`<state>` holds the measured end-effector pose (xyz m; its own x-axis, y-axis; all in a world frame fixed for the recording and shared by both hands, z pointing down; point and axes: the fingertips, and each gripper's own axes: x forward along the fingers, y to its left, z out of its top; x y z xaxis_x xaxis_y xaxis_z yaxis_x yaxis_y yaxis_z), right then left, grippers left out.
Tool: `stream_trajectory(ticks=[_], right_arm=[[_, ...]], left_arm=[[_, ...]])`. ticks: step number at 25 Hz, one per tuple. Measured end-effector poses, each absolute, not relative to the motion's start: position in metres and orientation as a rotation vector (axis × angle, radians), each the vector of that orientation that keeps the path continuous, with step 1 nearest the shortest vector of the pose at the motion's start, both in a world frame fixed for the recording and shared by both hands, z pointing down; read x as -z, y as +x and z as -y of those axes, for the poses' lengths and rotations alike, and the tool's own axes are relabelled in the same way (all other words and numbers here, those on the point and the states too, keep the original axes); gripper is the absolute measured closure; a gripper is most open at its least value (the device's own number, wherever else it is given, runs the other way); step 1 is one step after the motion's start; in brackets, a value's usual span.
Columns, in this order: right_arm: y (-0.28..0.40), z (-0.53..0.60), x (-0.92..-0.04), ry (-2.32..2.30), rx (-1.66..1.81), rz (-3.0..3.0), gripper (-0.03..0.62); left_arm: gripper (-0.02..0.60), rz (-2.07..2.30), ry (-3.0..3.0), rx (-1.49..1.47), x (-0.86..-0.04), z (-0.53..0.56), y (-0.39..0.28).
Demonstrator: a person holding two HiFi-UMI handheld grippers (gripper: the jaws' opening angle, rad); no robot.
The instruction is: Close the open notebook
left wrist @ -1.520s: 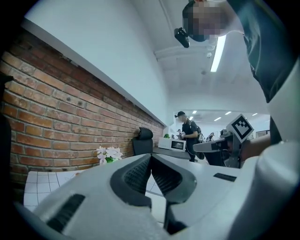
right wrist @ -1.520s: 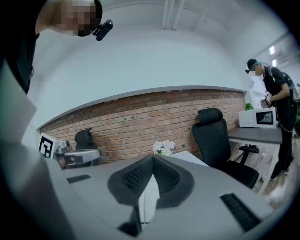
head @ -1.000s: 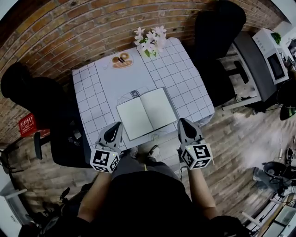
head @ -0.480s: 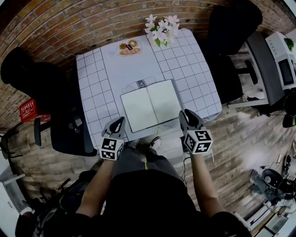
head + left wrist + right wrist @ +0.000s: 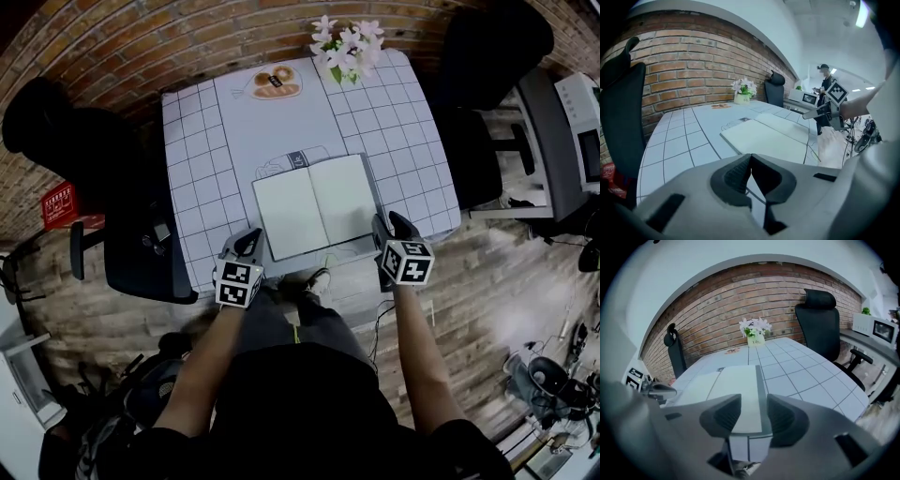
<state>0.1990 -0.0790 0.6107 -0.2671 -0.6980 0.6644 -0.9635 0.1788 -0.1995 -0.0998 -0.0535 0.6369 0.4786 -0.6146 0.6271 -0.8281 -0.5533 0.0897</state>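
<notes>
The open notebook (image 5: 319,206) lies flat on the white gridded table (image 5: 216,141), with blank pages up, near the front edge. My left gripper (image 5: 247,244) hovers by its near left corner, and its jaws meet at the tips with nothing in them (image 5: 751,157). My right gripper (image 5: 387,225) sits at the near right corner. Its jaws are opening and nothing is between them (image 5: 753,404). The notebook's right page edge (image 5: 759,376) shows through the gap. From the left gripper view the notebook (image 5: 771,136) lies ahead and the right gripper (image 5: 820,111) is beyond it.
A vase of flowers (image 5: 345,47) and a plate of pastries (image 5: 274,82) stand at the table's far edge. Black office chairs (image 5: 487,56) (image 5: 94,150) flank the table. A counter with a microwave (image 5: 586,103) is at the right. A person (image 5: 824,84) stands in the background.
Both grippers have sunk toward the table's near edge and now sit at the notebook's two near corners. The notebook has not moved.
</notes>
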Motion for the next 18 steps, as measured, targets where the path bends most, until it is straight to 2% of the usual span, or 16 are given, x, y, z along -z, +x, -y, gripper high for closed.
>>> stream_trajectory(ticks=[18], right_arm=[[0.206, 0.087, -0.654, 1.582, -0.954, 1.916, 0.395]], left_arm=[[0.555, 1.172, 2.324, -0.890, -0.658, 0.045, -0.095]])
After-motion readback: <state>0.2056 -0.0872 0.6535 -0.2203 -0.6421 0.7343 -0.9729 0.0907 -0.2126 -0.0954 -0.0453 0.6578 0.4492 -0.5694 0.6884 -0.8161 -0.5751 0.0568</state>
